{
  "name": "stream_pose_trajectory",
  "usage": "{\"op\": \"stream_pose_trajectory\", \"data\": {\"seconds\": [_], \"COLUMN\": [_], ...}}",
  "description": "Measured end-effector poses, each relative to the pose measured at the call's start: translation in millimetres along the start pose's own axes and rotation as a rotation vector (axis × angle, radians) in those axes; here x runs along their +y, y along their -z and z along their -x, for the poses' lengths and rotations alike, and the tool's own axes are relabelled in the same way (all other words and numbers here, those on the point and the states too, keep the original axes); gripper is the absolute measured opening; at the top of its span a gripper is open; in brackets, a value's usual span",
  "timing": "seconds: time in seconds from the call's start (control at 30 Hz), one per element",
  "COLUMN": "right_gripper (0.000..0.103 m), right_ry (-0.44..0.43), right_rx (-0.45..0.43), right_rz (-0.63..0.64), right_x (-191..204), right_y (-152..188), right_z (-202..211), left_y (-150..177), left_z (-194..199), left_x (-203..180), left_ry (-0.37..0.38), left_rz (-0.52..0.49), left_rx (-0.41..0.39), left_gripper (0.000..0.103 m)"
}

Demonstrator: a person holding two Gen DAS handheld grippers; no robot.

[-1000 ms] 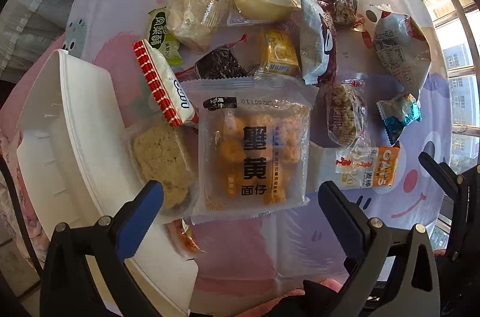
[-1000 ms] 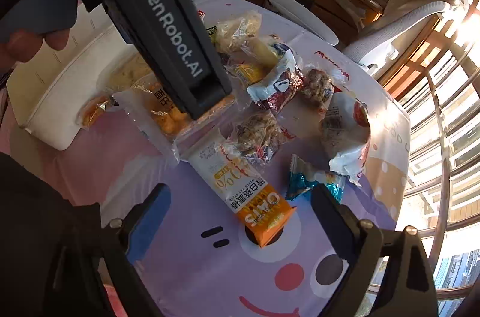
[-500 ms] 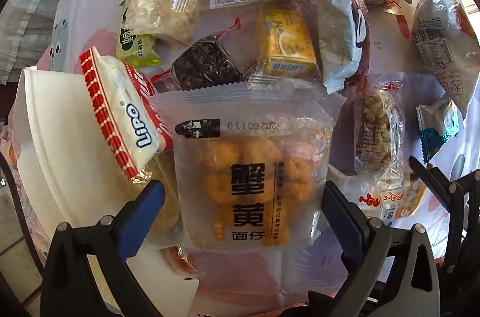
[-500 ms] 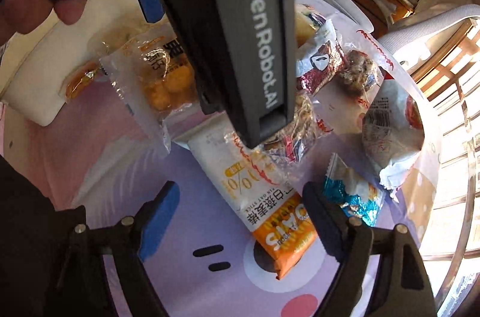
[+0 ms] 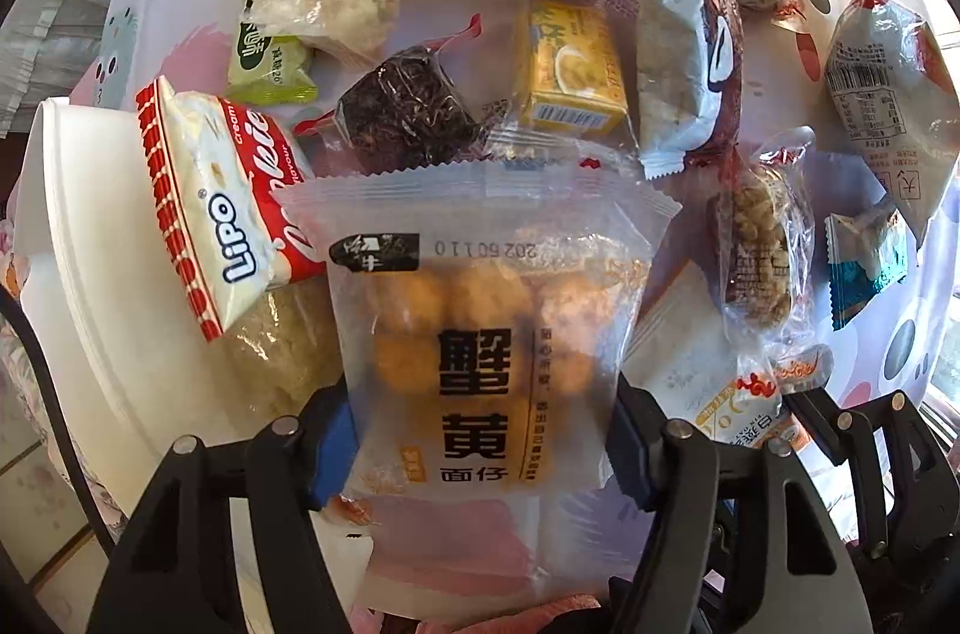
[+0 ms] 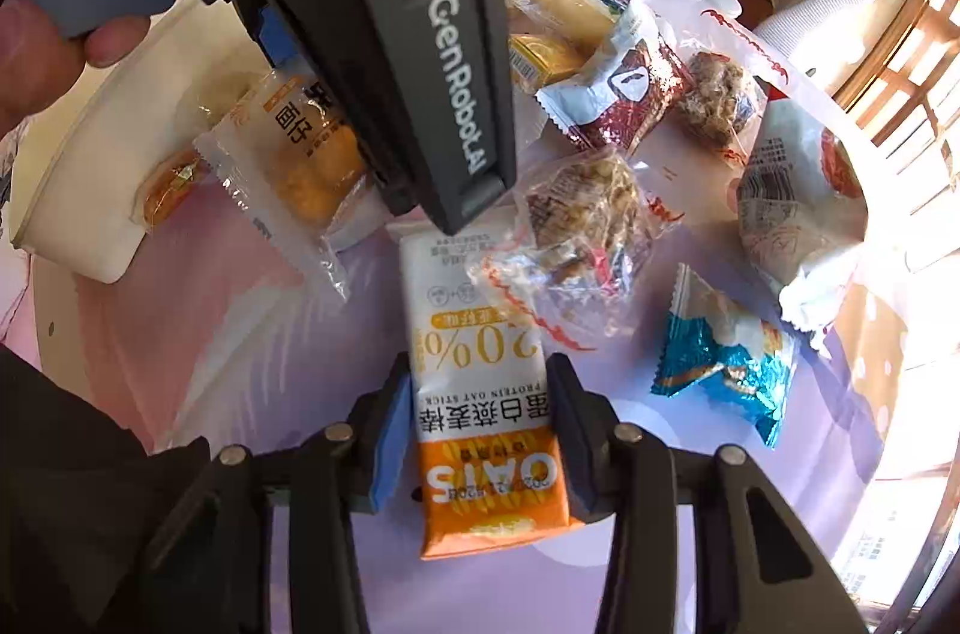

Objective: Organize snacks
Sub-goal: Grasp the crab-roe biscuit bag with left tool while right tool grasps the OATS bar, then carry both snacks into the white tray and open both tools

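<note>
Lowered and just closed since a second ago, left claw (image 5: pixel 480 445) pinching soft, light crab-yolk snack bag (image 5: pixel 480 334) beside white tray (image 5: pixel 78 286), right claw (image 6: pixel 474 433) clamping stiffer oat bar (image 6: pixel 480 394) at its sides on surface (image 6: pixel 240 334).

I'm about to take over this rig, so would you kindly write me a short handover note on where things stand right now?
Left gripper: jaws have just been closing on the clear packet of orange puffs, pads at both its edges; it lies on the table beside the white bin.
Right gripper: jaws have just been closing on the OATS bar, pads against both its sides, bar flat on the tablecloth.
Done: a clear pack of pale crisp and a small orange packet lie in the bin.
Left: lift both into the bin, then the LiPO cookie pack on its rim and the other snacks.
</note>
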State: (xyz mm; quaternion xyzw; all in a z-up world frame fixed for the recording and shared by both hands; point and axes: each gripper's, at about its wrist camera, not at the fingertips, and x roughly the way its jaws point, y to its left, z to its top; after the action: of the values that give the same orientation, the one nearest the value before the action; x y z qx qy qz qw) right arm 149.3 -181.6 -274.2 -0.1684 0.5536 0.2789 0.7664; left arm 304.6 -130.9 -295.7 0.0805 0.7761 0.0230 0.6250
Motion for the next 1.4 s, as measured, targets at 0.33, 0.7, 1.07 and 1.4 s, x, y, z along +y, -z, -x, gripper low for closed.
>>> {"op": "stream_pose_trajectory", "data": {"seconds": [0.33,0.7,1.07,1.4], "right_gripper": [0.041,0.041,0.041,0.041], "right_ry": [-0.028,-0.11,-0.117,-0.118], "right_rx": [0.048,0.055,0.006,-0.087], "right_rz": [-0.087,-0.19,-0.288,-0.352], "right_x": [-9.5,-11.1,16.0,86.7], "right_y": [8.1,2.6,-21.4,-46.0], "right_z": [19.0,53.6,87.9,113.7], "left_y": [48.8,100.7,157.6,216.5], "left_z": [43.8,72.8,117.6,139.6], "left_x": [16.5,60.8,140.1,215.2], "left_ry": [0.035,0.115,0.277,0.36], "left_rz": [0.047,0.089,0.146,0.147], "left_rx": [-0.062,-0.179,-0.369,-0.489], "left_gripper": [0.066,0.067,0.067,0.067]}}
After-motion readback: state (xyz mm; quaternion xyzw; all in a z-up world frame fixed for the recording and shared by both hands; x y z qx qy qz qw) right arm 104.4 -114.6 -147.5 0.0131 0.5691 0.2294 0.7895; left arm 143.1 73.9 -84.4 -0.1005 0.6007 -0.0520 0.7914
